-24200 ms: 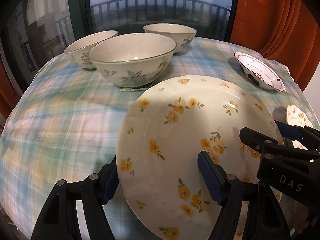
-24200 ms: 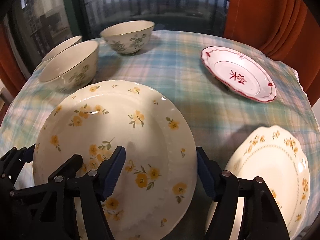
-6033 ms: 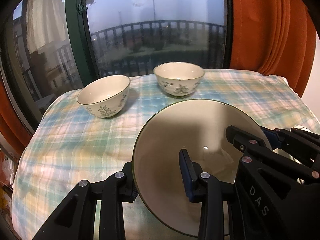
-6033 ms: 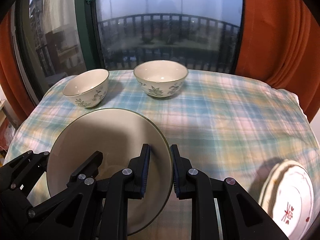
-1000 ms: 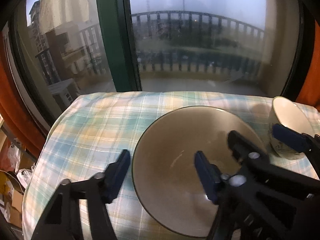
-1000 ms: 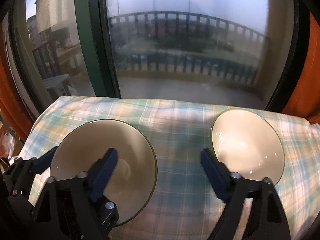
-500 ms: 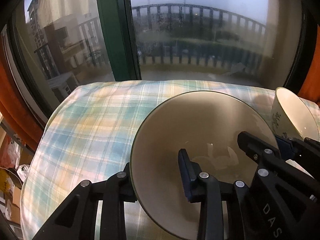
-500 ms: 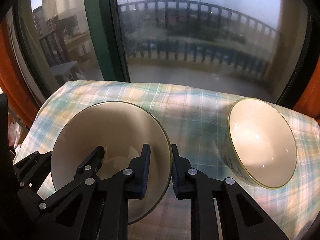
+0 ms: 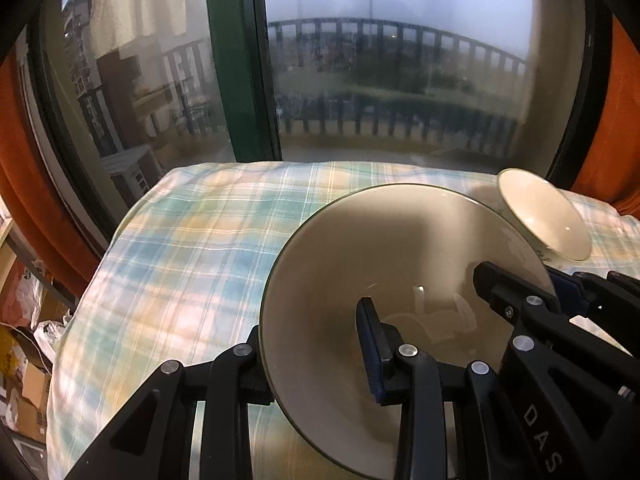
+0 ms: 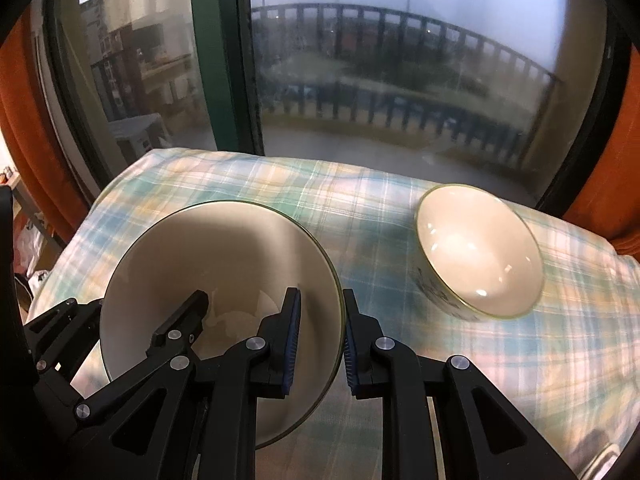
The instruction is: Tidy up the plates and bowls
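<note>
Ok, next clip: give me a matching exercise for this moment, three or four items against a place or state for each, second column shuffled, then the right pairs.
Items
1. large cream bowl with a thin green rim
2. smaller cream bowl with a leaf print
3. left gripper
4. orange curtain

States
A. on the plaid tablecloth, ungripped, right of the large bowl
B. hangs at the frame's edges, beside the window
C. gripped on both sides of its rim
D. one finger inside the large bowl, one outside

Pairs: 1-C, 2-A, 3-D, 4-B
</note>
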